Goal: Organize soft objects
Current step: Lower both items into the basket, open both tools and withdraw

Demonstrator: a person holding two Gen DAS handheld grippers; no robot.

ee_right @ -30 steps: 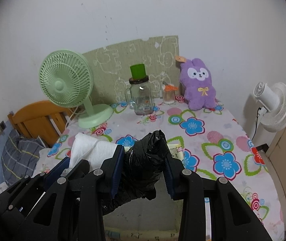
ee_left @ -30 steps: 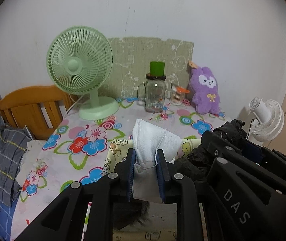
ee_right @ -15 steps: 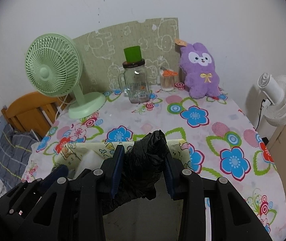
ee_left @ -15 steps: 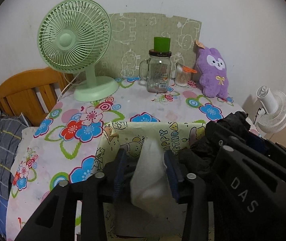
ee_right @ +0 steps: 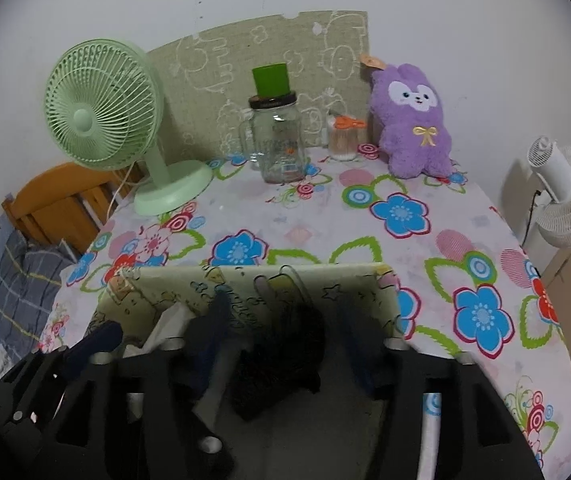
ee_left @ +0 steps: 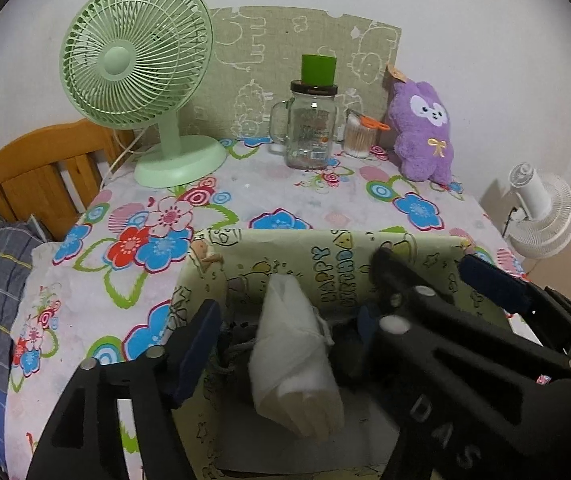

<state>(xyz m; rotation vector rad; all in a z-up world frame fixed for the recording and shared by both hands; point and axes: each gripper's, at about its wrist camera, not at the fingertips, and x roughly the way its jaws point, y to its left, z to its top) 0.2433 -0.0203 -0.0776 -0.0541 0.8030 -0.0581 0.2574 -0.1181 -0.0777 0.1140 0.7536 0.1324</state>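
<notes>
Now both hand-held grippers hang over a pale yellow fabric storage box with cartoon prints [ee_left: 337, 256], which sits at the near edge of a table under a flowered tablecloth [ee_left: 245, 184].

Left gripper [ee_left: 285, 328]: jaws have just been opening and stand wide apart. A white rolled cloth bundle [ee_left: 293, 352] lies between them, inside the box, w/ neither blue pad [ee_left: 201, 340] pressing on it, so it looks let go. Its long axis runs fwd, roughly along the gripper's line and tipped toward the box's far wall.

Right gripper [ee_right: 281, 340]: jaws have just been opening too, now spread wide. A black crumpled soft bundle [ee_right: 281, 364] sits between them, low in the box, w/ a gap on each side (picture is motion-blurred, so contact at the far tip is hard to rule out).

White roll lies left, black bundle right, side by side; each is straight ahead of and below its own gripper. Likely next: each hand backs straight out along its own line, up and away.

At the table's far edge stands a purple plush rabbit [ee_right: 413, 120].
</notes>
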